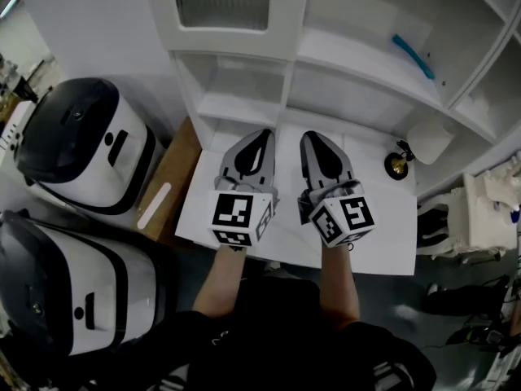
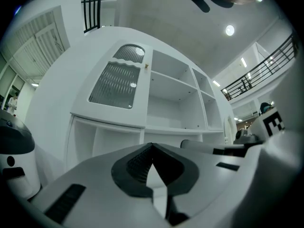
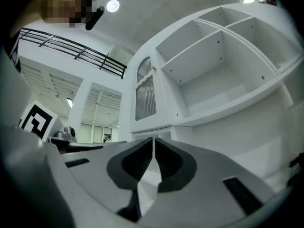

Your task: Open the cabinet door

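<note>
My left gripper [image 1: 262,135] and right gripper [image 1: 313,138] mid-frame, jaws clenched empty, white ribbed-glass cabinet door [image 1: 221,2] apart, upper left.

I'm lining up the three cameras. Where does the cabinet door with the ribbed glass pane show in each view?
Head view: the cabinet door is at the top edge, left of centre.
Left gripper view: the door is up and left of centre, facing the camera.
Right gripper view: the door is just left of centre, seen narrow and at an angle.
Shared landmark: the open shelves lie directly right of the door in all three.
</note>
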Demonstrator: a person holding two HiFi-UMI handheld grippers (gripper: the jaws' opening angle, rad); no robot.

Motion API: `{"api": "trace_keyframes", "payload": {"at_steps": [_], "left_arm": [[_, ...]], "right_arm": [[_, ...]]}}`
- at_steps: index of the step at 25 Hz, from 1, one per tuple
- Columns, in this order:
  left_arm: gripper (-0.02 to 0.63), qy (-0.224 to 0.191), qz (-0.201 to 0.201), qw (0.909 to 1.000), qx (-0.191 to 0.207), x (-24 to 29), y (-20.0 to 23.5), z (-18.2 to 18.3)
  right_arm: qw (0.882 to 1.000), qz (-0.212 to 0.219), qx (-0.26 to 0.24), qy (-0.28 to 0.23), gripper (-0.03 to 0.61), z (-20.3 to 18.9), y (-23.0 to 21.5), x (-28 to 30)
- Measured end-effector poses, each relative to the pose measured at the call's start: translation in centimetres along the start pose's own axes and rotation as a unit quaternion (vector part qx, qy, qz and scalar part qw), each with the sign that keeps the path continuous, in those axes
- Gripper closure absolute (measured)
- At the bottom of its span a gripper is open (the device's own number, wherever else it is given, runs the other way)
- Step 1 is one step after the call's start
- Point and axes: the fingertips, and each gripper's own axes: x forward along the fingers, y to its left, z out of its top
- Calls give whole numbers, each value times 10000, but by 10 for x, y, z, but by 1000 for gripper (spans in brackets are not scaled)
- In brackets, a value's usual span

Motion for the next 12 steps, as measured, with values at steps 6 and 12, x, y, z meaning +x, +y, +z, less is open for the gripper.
{"api": "trace_keyframes", "payload": {"at_steps": [6, 12], "left_arm": [[603, -86, 257, 9996, 75, 20, 11, 6], [603, -206, 512, 9983, 212, 35, 23, 17]], "right_arm": [[9992, 381, -41, -92, 557, 11, -10, 26], [9971, 671, -154, -326, 540, 31, -18, 51]]}}
